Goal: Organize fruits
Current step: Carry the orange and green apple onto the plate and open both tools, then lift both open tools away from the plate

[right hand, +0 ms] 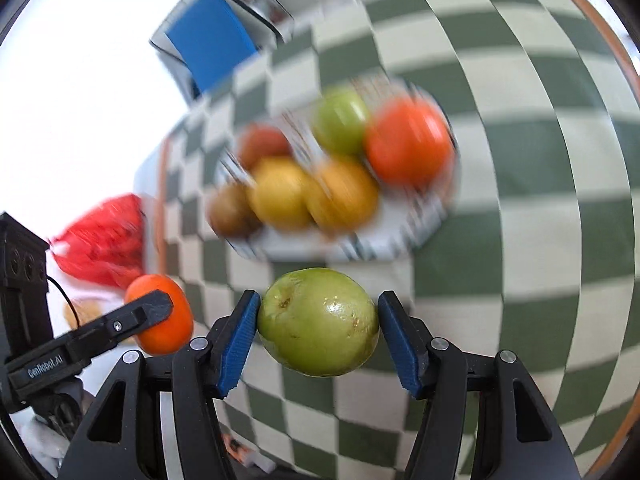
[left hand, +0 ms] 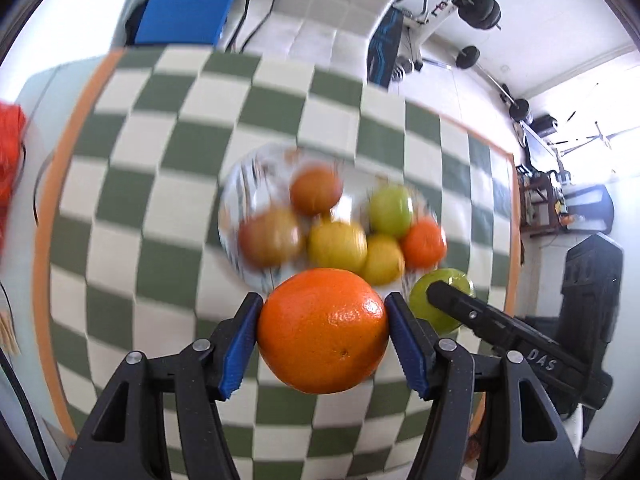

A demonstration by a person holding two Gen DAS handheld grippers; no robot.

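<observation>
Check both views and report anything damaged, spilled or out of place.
Only the green fruit held in the right tool stands out: its skin shows brown scuffs and spots near the top and right side. The orange in the left tool looks unblemished. The fruits in the glass bowl are too blurred to judge.

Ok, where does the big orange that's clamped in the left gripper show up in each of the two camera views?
Left wrist: the orange sits bottom centre, clamped in the left gripper.
Right wrist: it shows at lower left, partly behind a black finger.
Shared landmark: the glass bowl of fruit on the checkered cloth.
</observation>
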